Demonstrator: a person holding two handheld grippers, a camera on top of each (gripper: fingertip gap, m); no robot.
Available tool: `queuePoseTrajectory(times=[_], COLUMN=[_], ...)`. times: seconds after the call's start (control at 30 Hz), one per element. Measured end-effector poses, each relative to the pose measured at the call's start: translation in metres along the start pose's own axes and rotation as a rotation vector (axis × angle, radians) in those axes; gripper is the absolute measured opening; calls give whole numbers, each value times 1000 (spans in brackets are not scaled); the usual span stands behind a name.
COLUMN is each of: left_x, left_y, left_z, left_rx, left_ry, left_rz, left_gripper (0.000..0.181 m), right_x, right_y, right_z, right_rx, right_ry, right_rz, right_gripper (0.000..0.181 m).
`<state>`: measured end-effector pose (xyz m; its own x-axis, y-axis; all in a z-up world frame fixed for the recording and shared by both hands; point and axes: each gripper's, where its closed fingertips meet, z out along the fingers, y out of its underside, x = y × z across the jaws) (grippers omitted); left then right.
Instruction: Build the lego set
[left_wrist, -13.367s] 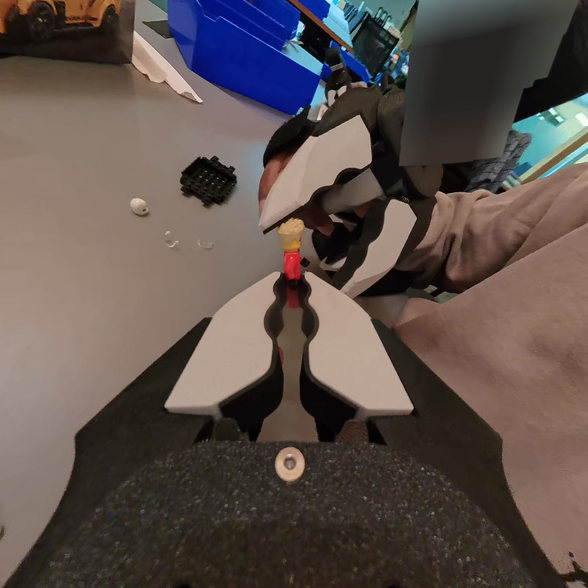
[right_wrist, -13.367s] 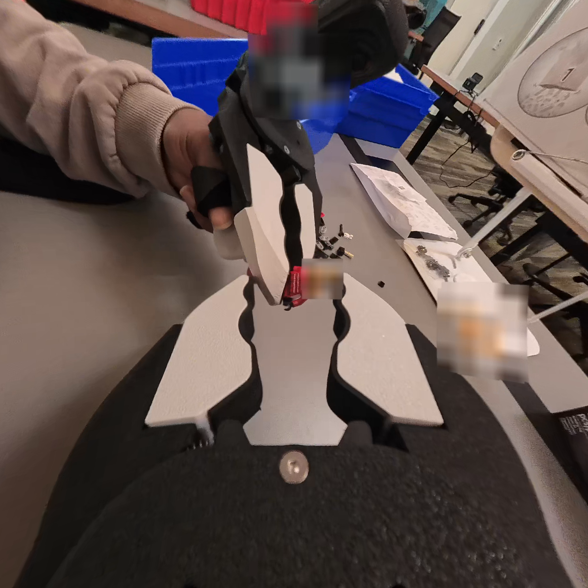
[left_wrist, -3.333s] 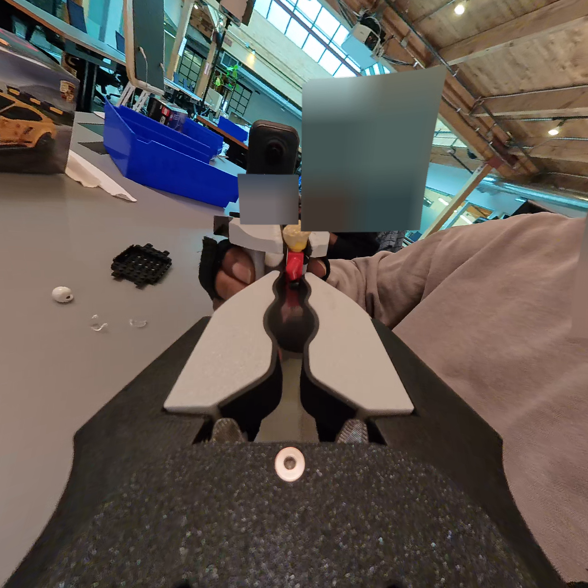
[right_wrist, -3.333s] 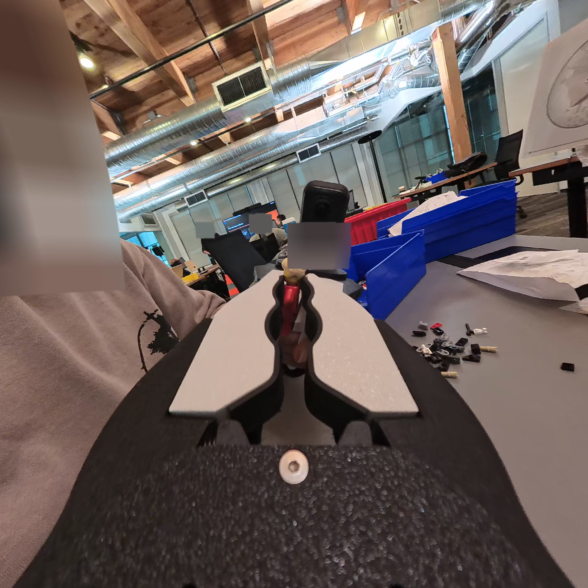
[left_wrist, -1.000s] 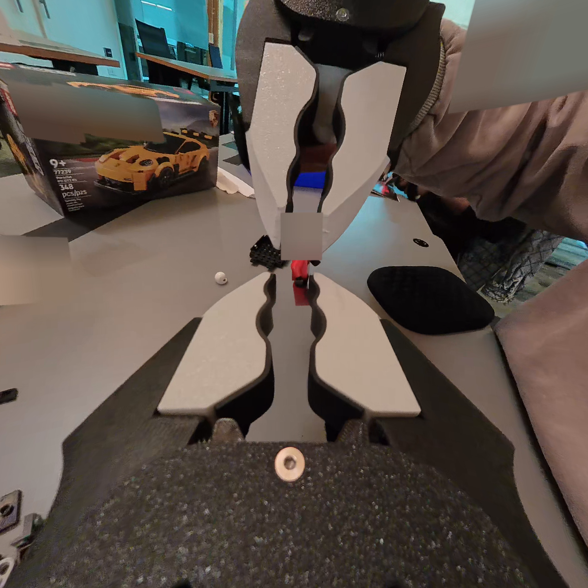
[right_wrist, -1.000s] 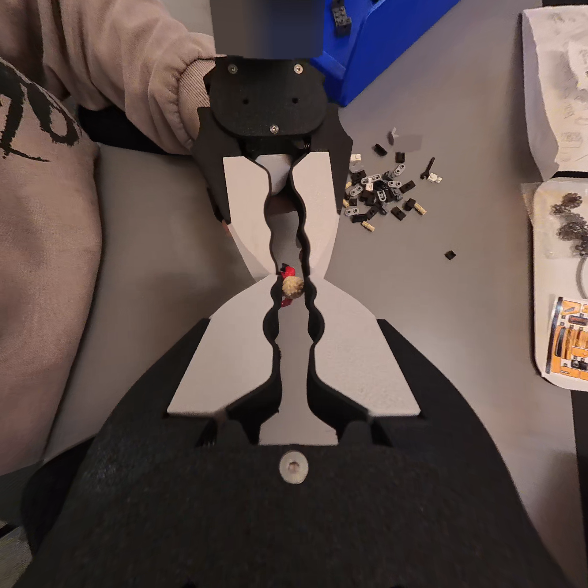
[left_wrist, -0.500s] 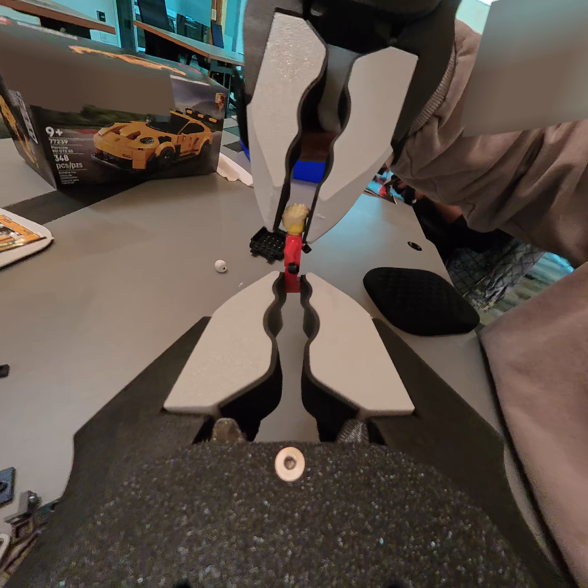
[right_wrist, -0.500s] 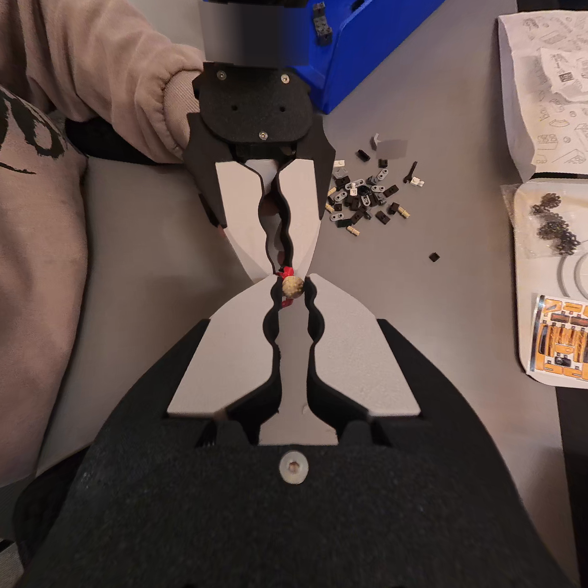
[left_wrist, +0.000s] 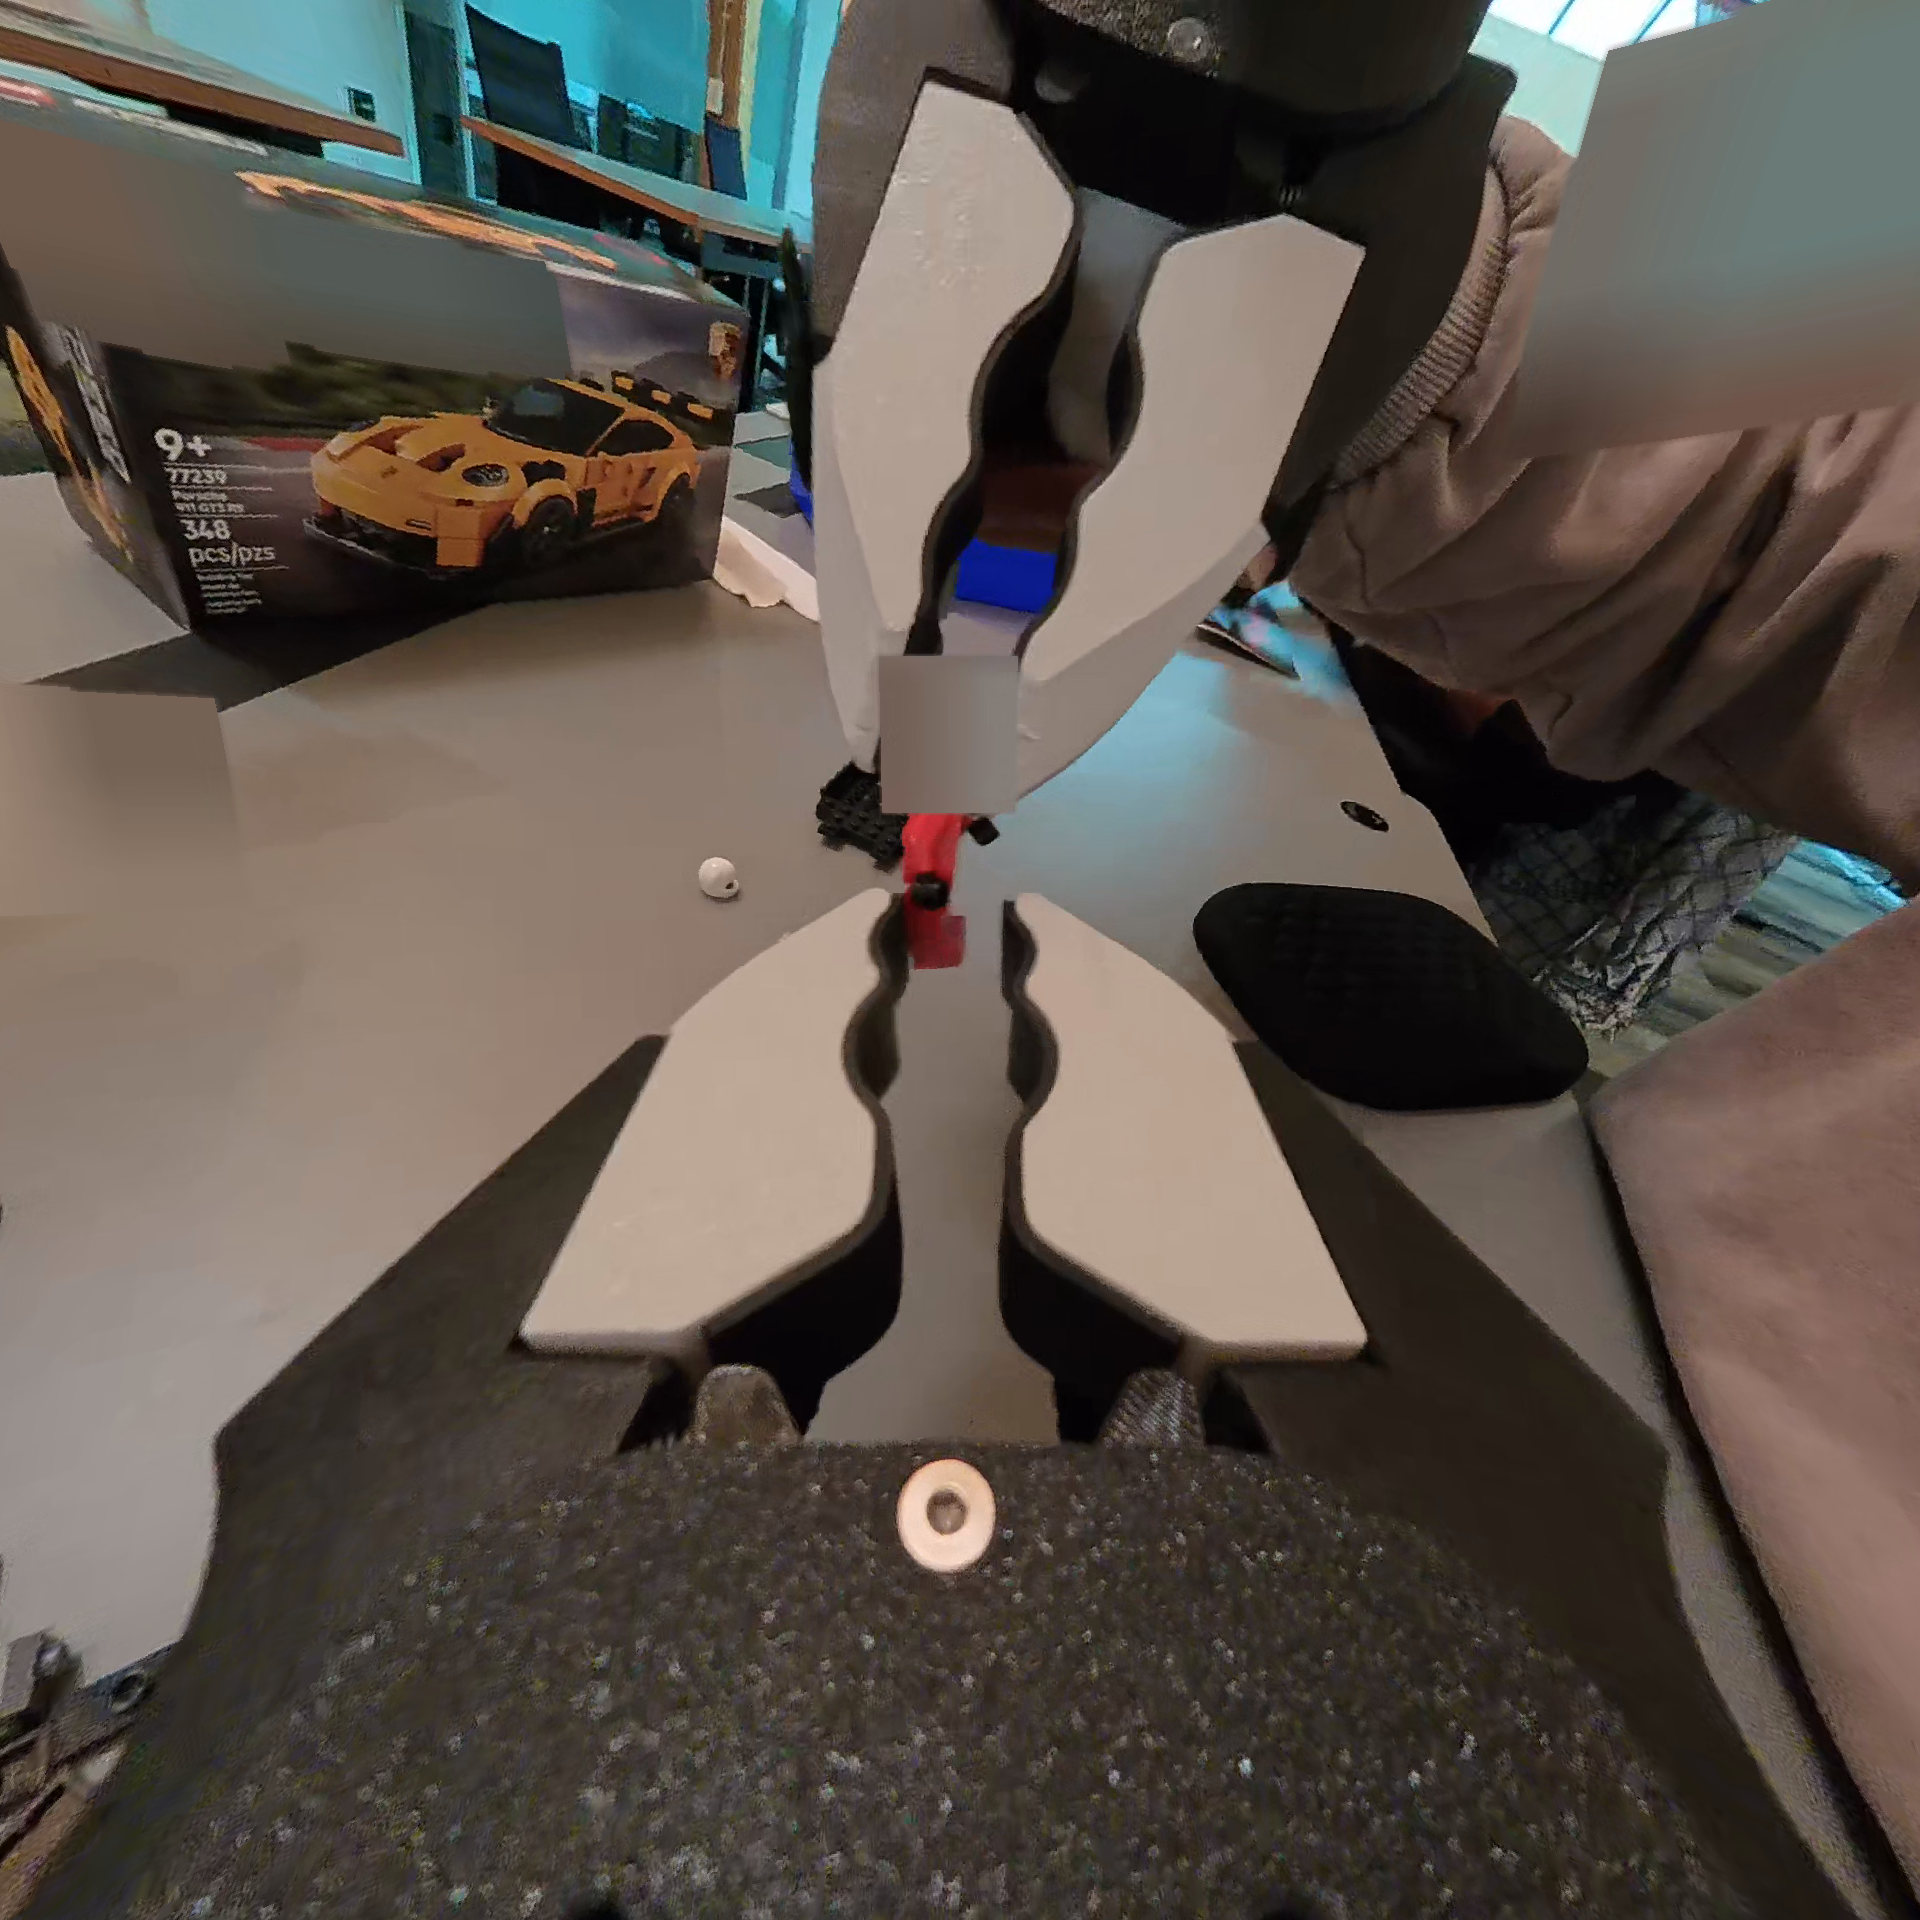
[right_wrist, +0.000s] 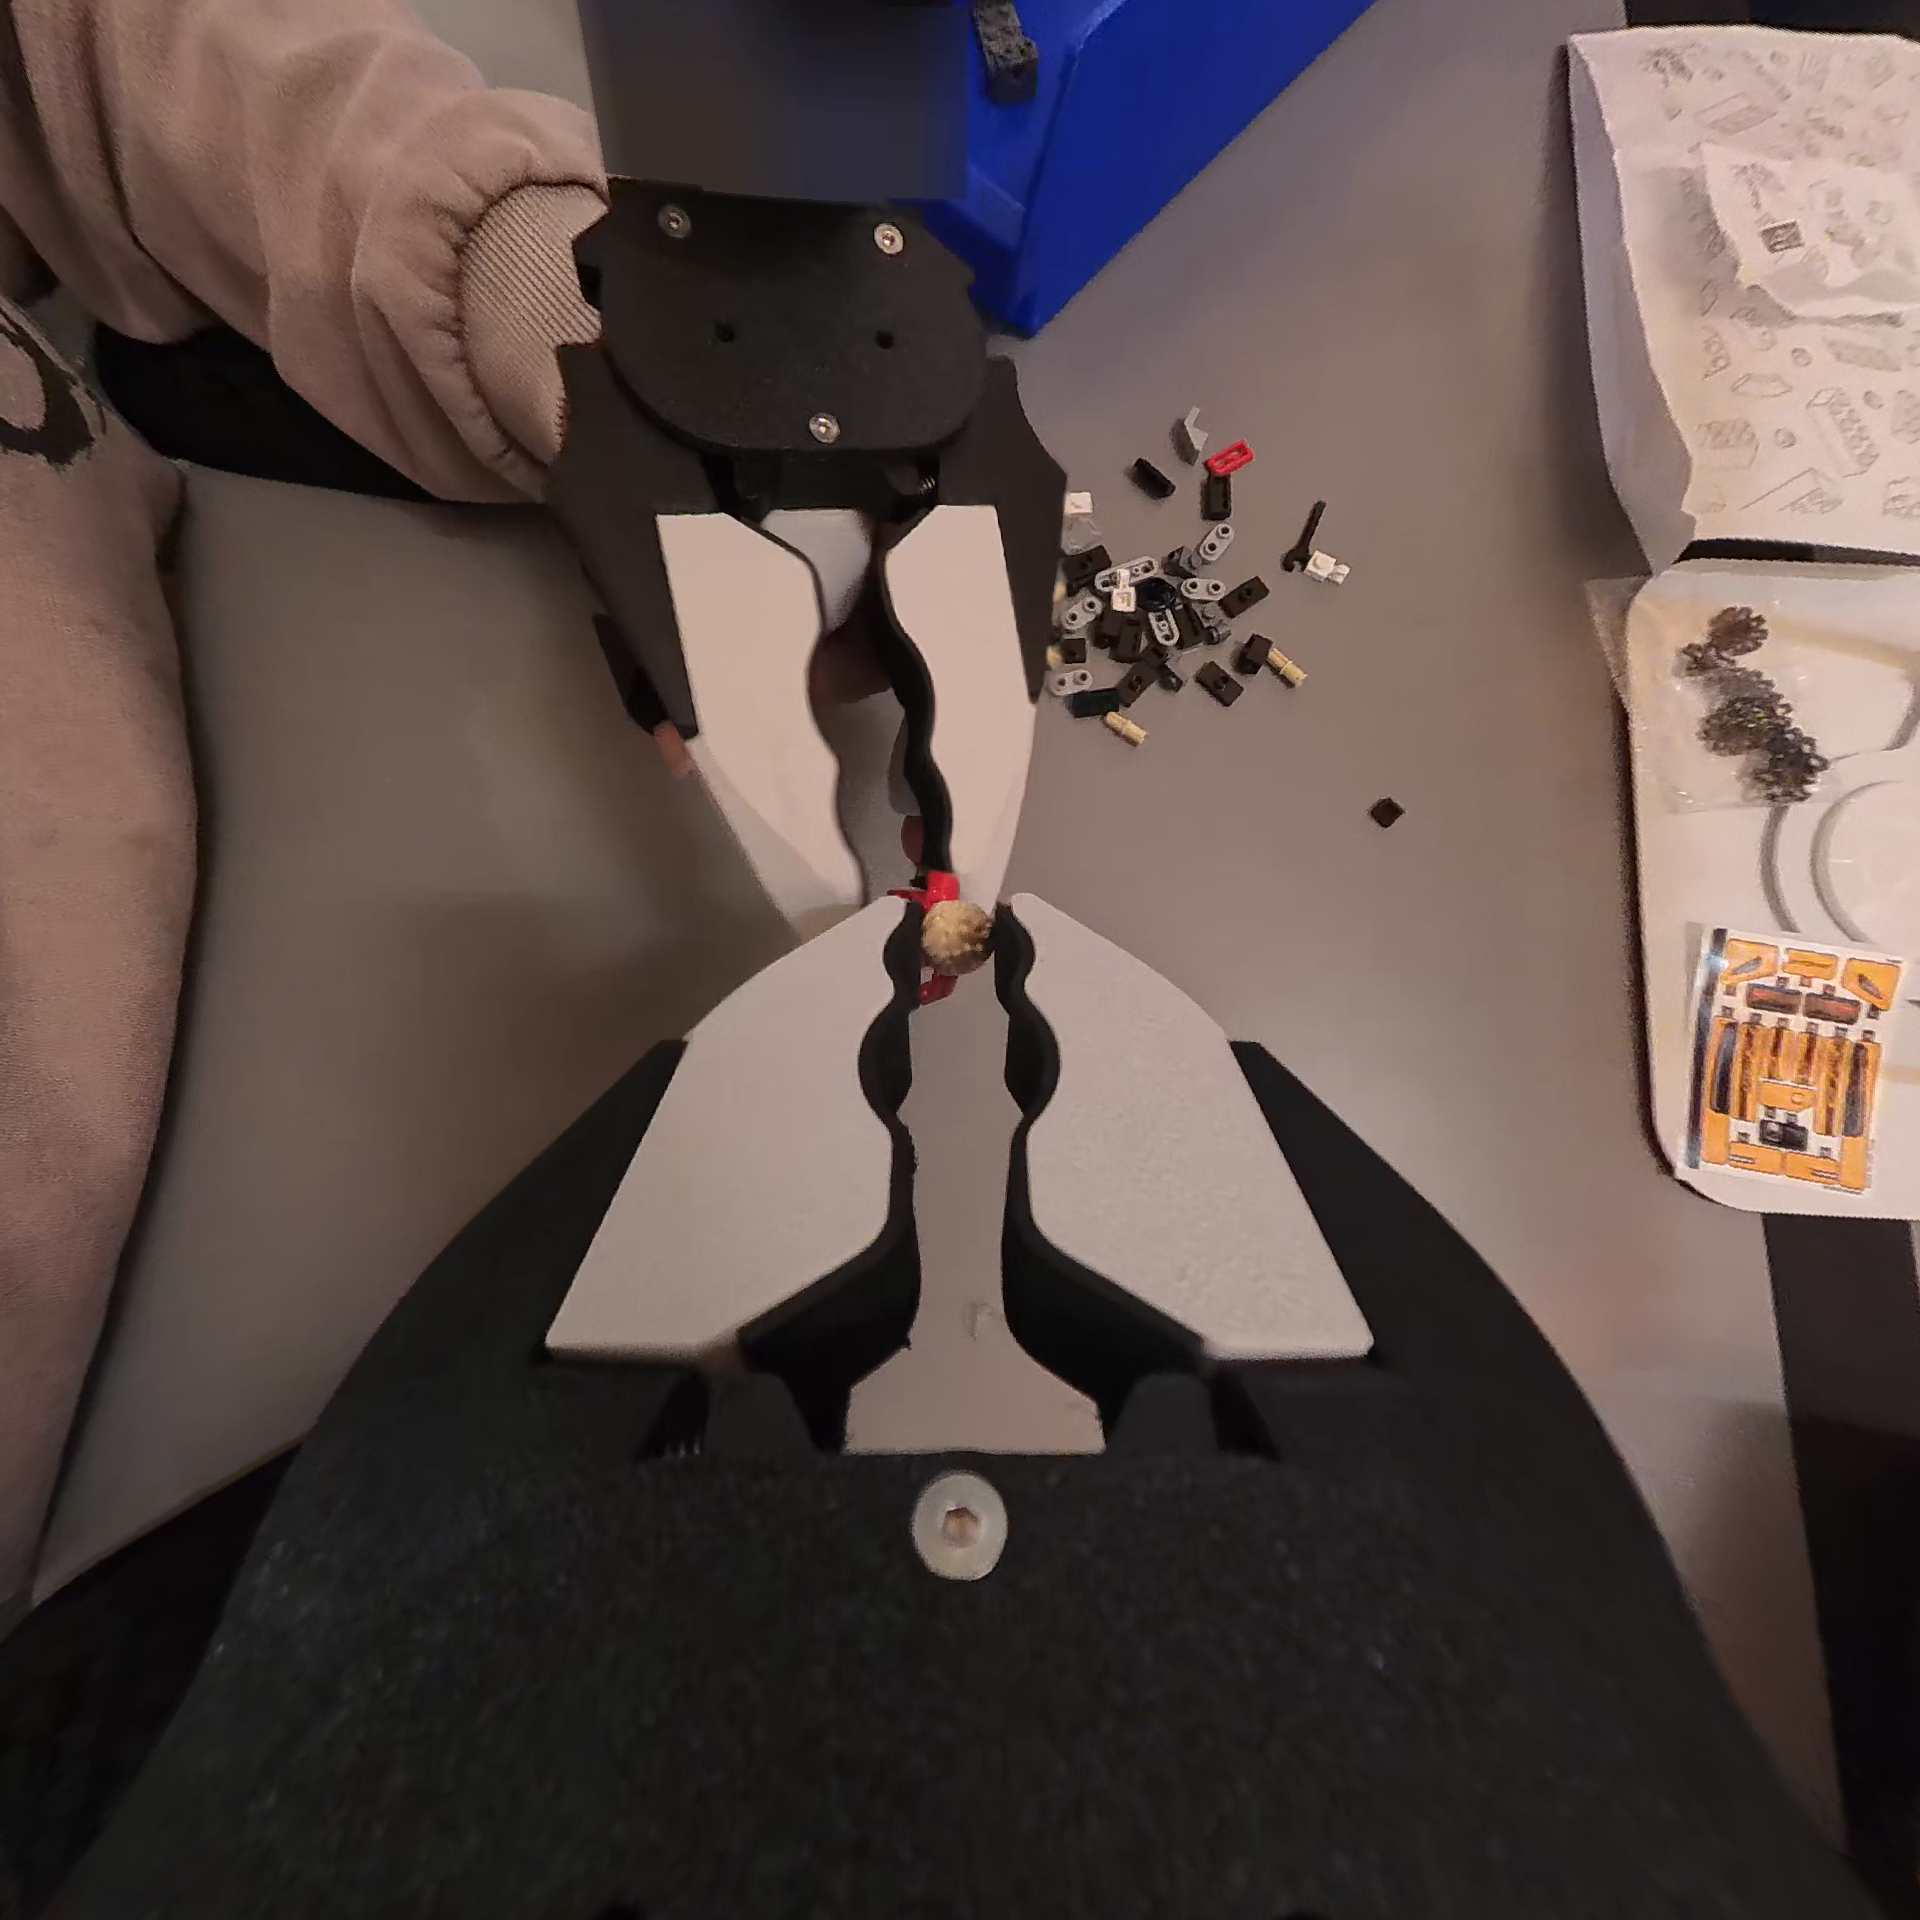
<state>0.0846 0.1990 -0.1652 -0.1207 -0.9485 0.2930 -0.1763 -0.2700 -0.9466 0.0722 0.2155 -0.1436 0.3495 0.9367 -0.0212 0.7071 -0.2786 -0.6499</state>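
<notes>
A small minifigure with a red body (left_wrist: 932, 868) and tan hair (right_wrist: 956, 935) is held upright above the grey table (left_wrist: 468, 987). My right gripper (right_wrist: 951, 920) comes down from above and is shut on its head; its white fingers (left_wrist: 925, 364) show in the left wrist view, where a blur patch hides the head. My left gripper (left_wrist: 951, 914) is open, with its fingers on either side of the red legs and a gap on the right side. It also shows in the right wrist view (right_wrist: 930, 883), pointing toward my right gripper.
A boxed car set (left_wrist: 416, 447), a black plate piece (left_wrist: 854, 816), a white round piece (left_wrist: 717, 876) and a black pad (left_wrist: 1382, 997) lie beyond. A pile of small parts (right_wrist: 1164, 613), a blue bin (right_wrist: 1122, 156), paper sheets (right_wrist: 1766, 260) and a sticker sheet (right_wrist: 1787, 1070) lie to the right.
My left gripper was shut on the minifigure's legs half a second ago and has now opened. My right gripper stays closed on the head.
</notes>
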Motion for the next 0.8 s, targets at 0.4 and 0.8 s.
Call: queuePoseTrajectory(times=[0.4,0.8], left_x=[7,6], left_y=[0,8], left_z=[-2,2], left_rx=[-12,-16], left_ry=[39,49], left_rz=[7,-23], left_gripper=[9,8], right_x=[-7,-11], right_y=[7,10], right_z=[-1,1], right_rx=[39,88], right_ry=[-28,-45], right_rz=[10,12], right_gripper=[27,13])
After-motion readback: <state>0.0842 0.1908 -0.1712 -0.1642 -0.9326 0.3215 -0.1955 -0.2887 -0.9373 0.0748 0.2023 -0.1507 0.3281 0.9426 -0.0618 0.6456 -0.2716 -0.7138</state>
